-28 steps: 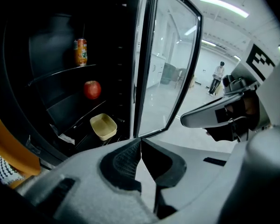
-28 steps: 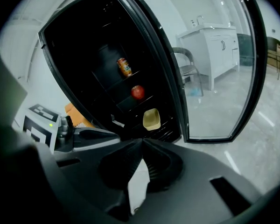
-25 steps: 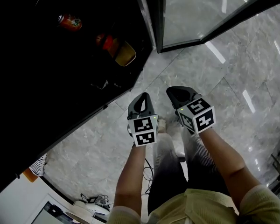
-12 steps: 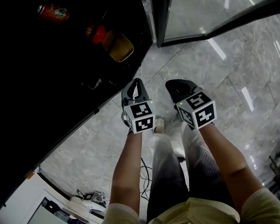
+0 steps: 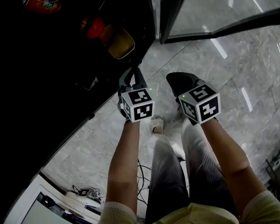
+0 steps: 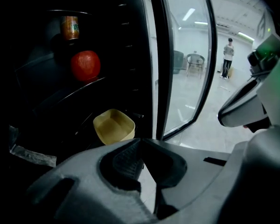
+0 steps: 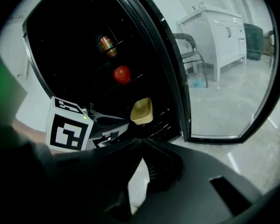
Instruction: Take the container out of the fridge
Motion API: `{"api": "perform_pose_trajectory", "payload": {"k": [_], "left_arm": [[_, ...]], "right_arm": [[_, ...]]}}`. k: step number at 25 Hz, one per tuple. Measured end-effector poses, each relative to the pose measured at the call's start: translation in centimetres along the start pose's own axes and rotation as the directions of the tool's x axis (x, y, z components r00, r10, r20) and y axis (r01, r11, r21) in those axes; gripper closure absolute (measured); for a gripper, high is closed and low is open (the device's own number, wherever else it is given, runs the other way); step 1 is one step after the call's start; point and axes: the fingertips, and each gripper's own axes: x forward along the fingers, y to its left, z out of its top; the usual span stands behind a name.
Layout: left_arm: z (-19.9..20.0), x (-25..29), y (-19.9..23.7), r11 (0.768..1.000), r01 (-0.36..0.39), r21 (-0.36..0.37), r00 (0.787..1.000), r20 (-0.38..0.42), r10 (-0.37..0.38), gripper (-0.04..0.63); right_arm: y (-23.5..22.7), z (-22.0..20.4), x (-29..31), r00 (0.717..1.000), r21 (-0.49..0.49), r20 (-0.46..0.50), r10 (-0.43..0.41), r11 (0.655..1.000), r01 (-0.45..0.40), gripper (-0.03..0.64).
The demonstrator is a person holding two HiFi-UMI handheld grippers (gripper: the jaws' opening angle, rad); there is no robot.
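A shallow yellow container (image 5: 121, 44) sits empty on a low shelf near the front of the dark open fridge, also in the left gripper view (image 6: 114, 126) and the right gripper view (image 7: 142, 111). My left gripper (image 5: 131, 73) is shut with nothing in it, its tips (image 6: 141, 142) just short of the fridge's lower front edge, below the container. My right gripper (image 5: 173, 80) hangs over the floor to the right, shut and holding nothing (image 7: 142, 142), pointing at the fridge. The left gripper's marker cube (image 7: 69, 125) shows in the right gripper view.
A red apple (image 6: 85, 65) lies on the shelf above the container and an orange can (image 6: 70, 27) stands higher up. The glass fridge door (image 6: 182, 59) stands open to the right. A person (image 6: 228, 57) stands far off; a white cabinet (image 7: 219, 34) and chair (image 7: 189, 55) stand behind the door.
My left gripper has moved forward and up to the fridge's lower edge, closer to the container. The right gripper has barely shifted. Both stay shut.
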Motion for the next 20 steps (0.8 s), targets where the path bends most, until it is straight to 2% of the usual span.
{"api": "perform_pose_trajectory", "payload": {"k": [3, 10, 13, 16, 20], "left_arm": [[0.4, 1.1, 0.7, 1.0, -0.015, -0.021, 1.0, 0.003, 0.015, 0.571], [0.0, 3.8, 1.9, 0.999, -0.037, 0.03, 0.999, -0.029, 0.038, 0.571], [-0.1, 4.9, 1.9, 0.999, -0.012, 0.032, 0.999, -0.044, 0.013, 0.57], [0.1, 5.6, 2.4, 0.997, -0.025, 0.073, 0.999, -0.037, 0.028, 0.569], [-0.3, 6.7, 3.2, 0.992, -0.047, 0.118, 0.996, -0.064, 0.055, 0.569]], "right_arm": [[-0.3, 0.2, 1.0, 1.0, -0.006, -0.008, 0.007, 1.0, -0.007, 0.588], [0.0, 1.4, 3.3, 0.998, 0.07, 0.012, 0.059, 0.996, -0.06, 0.588], [-0.2, 1.3, 4.0, 0.997, 0.073, -0.005, 0.072, 0.995, -0.072, 0.588], [-0.3, 1.0, 4.4, 0.996, 0.088, -0.016, 0.092, 0.992, -0.09, 0.588], [-1.0, -0.1, 5.2, 0.994, 0.092, -0.051, 0.1, 0.991, -0.095, 0.588]]}}
